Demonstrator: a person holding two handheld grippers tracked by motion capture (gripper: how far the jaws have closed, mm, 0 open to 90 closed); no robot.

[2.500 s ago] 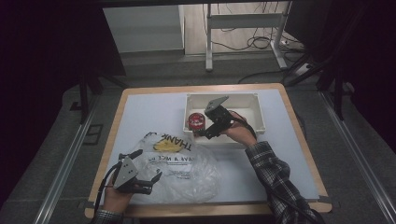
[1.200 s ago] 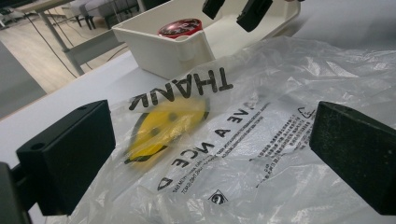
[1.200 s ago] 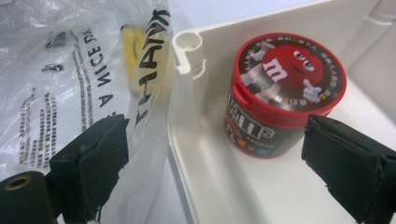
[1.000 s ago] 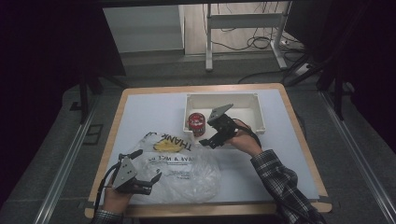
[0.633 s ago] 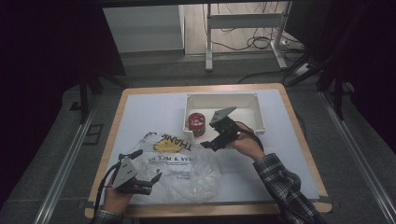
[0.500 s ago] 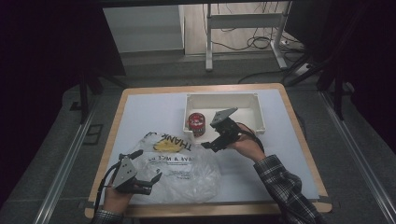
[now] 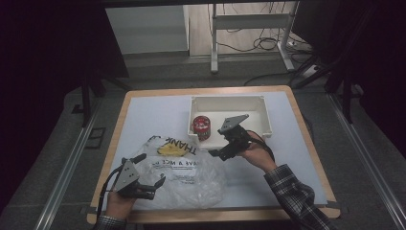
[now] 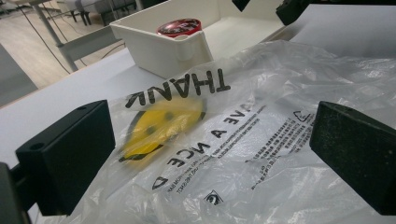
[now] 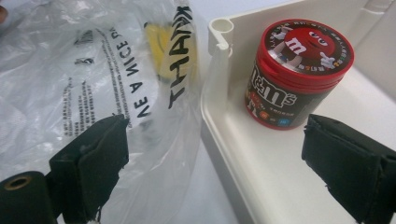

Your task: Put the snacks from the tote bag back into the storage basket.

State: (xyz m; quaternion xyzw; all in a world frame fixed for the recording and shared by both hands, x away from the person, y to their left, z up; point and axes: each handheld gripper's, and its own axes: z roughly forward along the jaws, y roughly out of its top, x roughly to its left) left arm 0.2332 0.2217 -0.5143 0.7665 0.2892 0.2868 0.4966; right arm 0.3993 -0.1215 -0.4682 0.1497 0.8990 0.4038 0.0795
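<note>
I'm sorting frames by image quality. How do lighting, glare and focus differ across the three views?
High view: dim, the surroundings nearly black, the table evenly lit. Left gripper view: the plastic bag shows glare on its wrinkles, its yellow smiley blurred, the white tray behind slightly soft. Right gripper view: the red candy tub is sharp, the near black pads soft.
</note>
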